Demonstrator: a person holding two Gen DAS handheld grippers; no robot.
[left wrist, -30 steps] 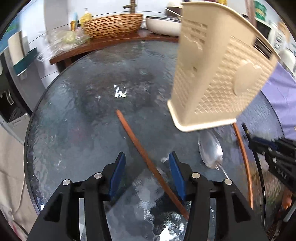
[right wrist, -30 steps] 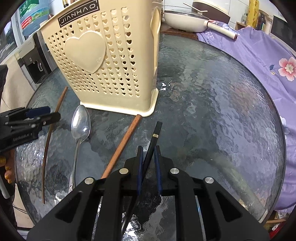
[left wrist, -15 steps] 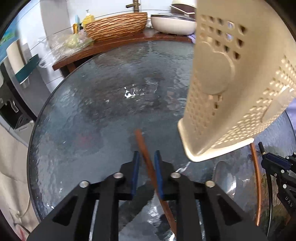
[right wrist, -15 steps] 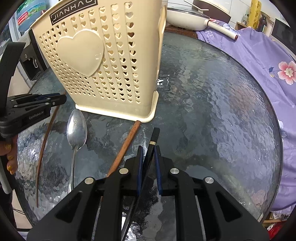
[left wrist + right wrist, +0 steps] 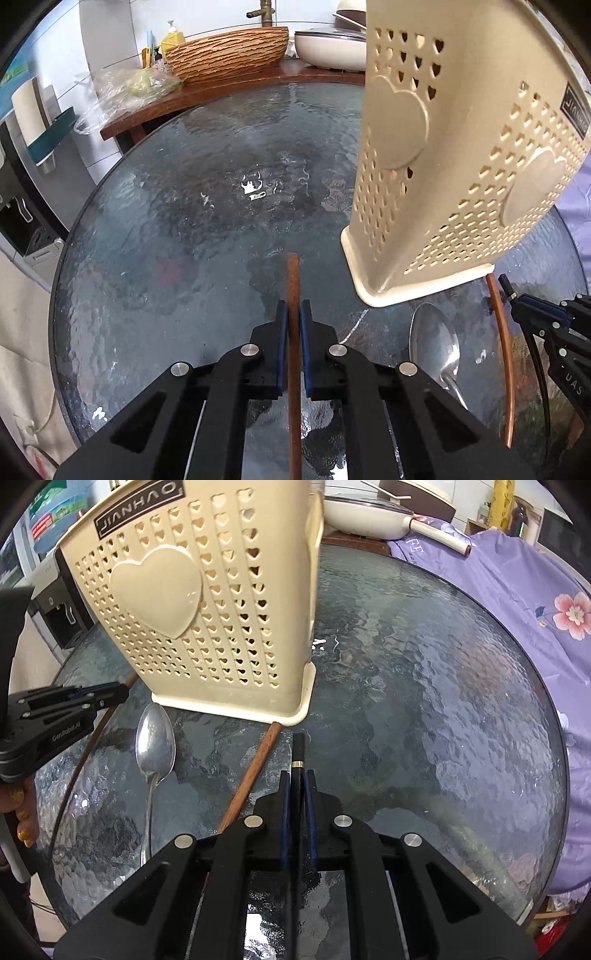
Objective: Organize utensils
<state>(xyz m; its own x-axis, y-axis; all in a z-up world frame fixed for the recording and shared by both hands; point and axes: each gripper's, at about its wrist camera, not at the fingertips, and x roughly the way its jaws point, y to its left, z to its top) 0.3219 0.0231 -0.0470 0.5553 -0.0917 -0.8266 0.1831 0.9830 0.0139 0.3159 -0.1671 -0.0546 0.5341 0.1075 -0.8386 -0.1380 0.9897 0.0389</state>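
**Both chopsticks gripped, nothing binned yet**

Left gripper [image 5: 291, 325] jaws just closed – pinching a brown chopstick [image 5: 293, 280] left of the holder [image 5: 443, 192]. Right gripper [image 5: 297, 794] pinches a black chopstick [image 5: 297, 749] in front of it. Spoon [image 5: 154, 746] and second brown chopstick [image 5: 255, 771] lie on the desk [image 5: 424, 701] by its base. Holder contents – can't tell.
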